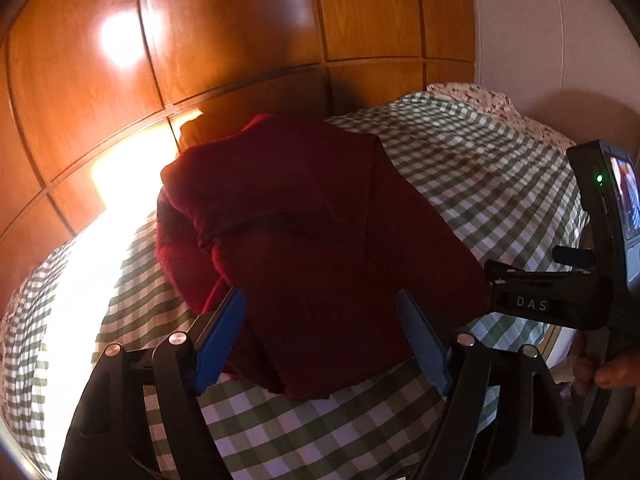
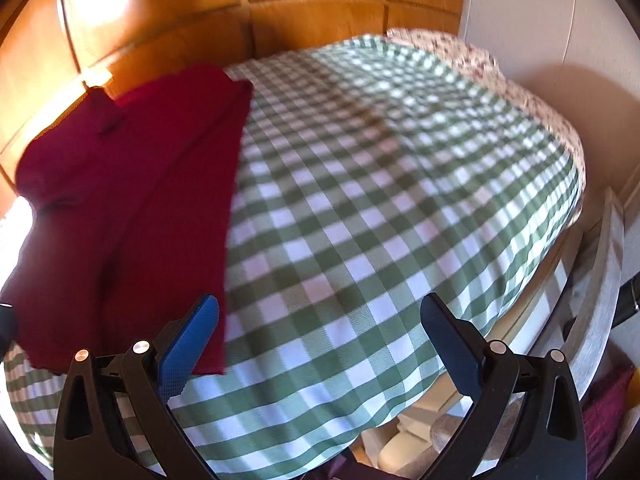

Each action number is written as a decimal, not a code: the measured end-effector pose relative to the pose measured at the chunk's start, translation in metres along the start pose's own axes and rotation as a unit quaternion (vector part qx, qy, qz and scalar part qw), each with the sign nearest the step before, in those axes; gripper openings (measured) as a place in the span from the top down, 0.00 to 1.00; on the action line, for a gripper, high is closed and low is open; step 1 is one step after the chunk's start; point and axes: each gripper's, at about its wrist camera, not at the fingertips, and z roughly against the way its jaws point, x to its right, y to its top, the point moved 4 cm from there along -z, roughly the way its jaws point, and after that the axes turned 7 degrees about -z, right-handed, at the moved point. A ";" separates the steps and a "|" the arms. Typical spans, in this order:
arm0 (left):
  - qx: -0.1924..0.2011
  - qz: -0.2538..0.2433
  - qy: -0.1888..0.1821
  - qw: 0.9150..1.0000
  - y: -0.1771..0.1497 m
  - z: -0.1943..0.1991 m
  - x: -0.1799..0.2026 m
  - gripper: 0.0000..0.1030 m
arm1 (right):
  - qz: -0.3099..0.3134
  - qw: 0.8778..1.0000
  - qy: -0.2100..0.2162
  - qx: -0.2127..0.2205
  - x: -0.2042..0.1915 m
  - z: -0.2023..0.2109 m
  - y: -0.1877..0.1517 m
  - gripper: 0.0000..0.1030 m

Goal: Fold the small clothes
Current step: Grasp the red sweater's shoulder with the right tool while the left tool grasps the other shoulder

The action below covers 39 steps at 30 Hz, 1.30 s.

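Your left tool (image 1: 320, 312) is released, its blue pads (image 1: 222, 340) spread wide on either side of the dark red garment (image 1: 312, 240), touching nothing that can be made out. The garment lies partly folded on the green-and-white checked cloth (image 1: 460, 168) that covers the worktop, with a doubled-over layer and a bunched fold toward 10 o'clock in the left wrist view. Its near hem sits just ahead of the pads, at 6 o'clock.

Your right tool (image 2: 320, 328) is also released, fingers far apart over the bare checked cloth (image 2: 360, 200), holding nothing. From that view the red garment (image 2: 128, 200) lies at 9 o'clock, its straight right edge running down to just beside the left blue pad (image 2: 188, 344).

In the left wrist view the right tool's body (image 1: 560, 288), with its small lit screen (image 1: 626, 200), shows at 3 o'clock, your hand (image 1: 600, 368) below it. Wooden panelling (image 1: 200, 40) rises beyond the worktop.
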 end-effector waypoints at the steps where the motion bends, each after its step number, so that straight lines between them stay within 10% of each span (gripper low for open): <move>1: -0.009 -0.010 0.003 1.000 0.001 -0.008 0.003 0.25 | -0.001 1.000 0.001 0.001 0.000 0.000 0.001 0.03; 6: -0.061 -0.073 0.033 0.995 0.002 -0.051 0.017 0.30 | -0.001 1.000 0.015 0.019 0.000 0.003 0.008 0.03; 10: -0.061 -0.053 -0.011 0.997 0.003 -0.052 0.011 0.96 | 0.005 0.999 0.039 0.022 -0.005 0.004 0.017 0.17; 17: 0.025 0.127 -0.097 0.987 0.028 0.003 -0.085 0.97 | 0.015 0.992 0.120 0.024 -0.028 0.011 0.045 0.34; 24: 0.062 0.293 -0.001 0.954 0.024 0.020 -0.247 1.00 | 0.047 0.966 0.247 -0.063 -0.099 -0.007 0.050 0.41; 31: 0.037 0.373 0.098 0.922 0.003 0.004 -0.352 1.00 | 0.038 0.951 0.274 -0.141 -0.147 -0.043 0.048 0.62; 35: 0.048 0.344 0.086 0.934 0.008 0.007 -0.354 1.00 | 0.055 0.951 0.275 -0.134 -0.155 -0.041 0.061 0.90; 36: 0.052 0.321 0.086 0.942 0.012 0.009 -0.343 0.98 | 0.059 0.951 0.277 -0.127 -0.153 -0.040 0.065 0.91; 37: 0.053 0.301 0.075 0.949 0.016 0.006 -0.332 0.78 | 0.061 0.951 0.279 -0.118 -0.152 -0.035 0.070 0.92; 38: 0.057 0.282 0.052 0.956 0.017 0.004 -0.318 0.36 | 0.063 0.951 0.281 -0.110 -0.150 -0.030 0.076 0.92; 39: 0.066 0.270 0.041 0.960 0.018 0.002 -0.304 0.24 | 0.065 0.952 0.281 -0.104 -0.148 -0.027 0.079 0.93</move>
